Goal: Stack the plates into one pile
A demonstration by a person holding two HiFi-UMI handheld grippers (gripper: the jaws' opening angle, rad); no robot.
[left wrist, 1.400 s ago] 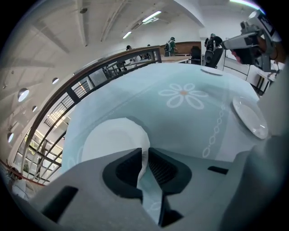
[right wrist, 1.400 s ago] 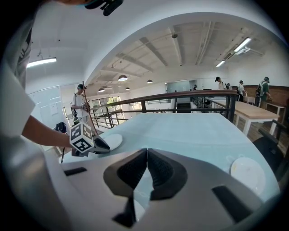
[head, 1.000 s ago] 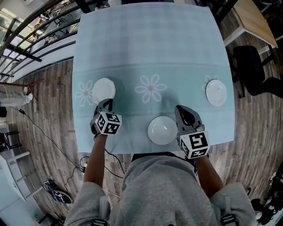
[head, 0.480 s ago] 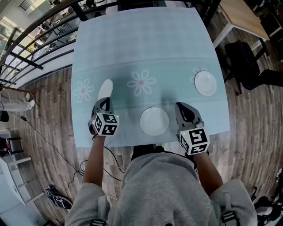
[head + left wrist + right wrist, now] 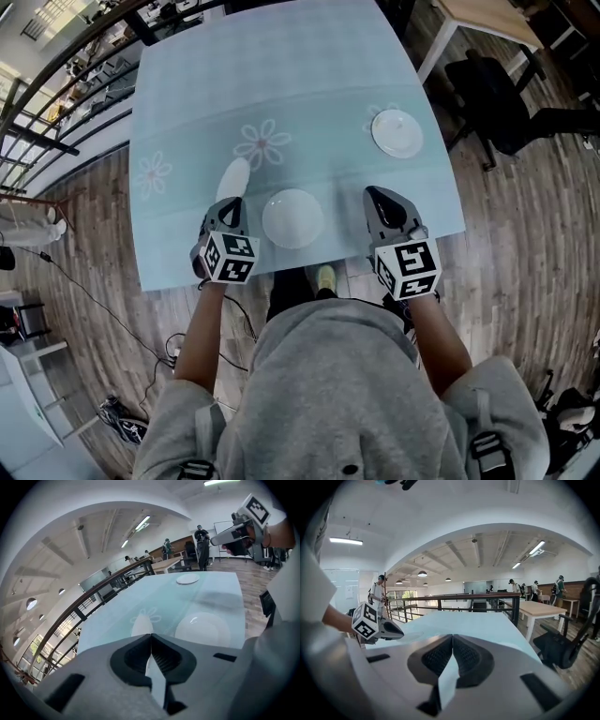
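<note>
Left claw (image 5: pixel 231 203) tight on the tilted plate (image 5: pixel 233 177)'s rim; right claw (image 5: pixel 373 195) empty, jaws together; both angled downward.

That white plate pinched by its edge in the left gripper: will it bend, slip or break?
Probably stiff: the plate shows no sag with the left gripper holding only its rim. It looks glossy, so it may slip or swing in that narrow grip. Likely ceramic, so it could break if dropped on the table.
</note>
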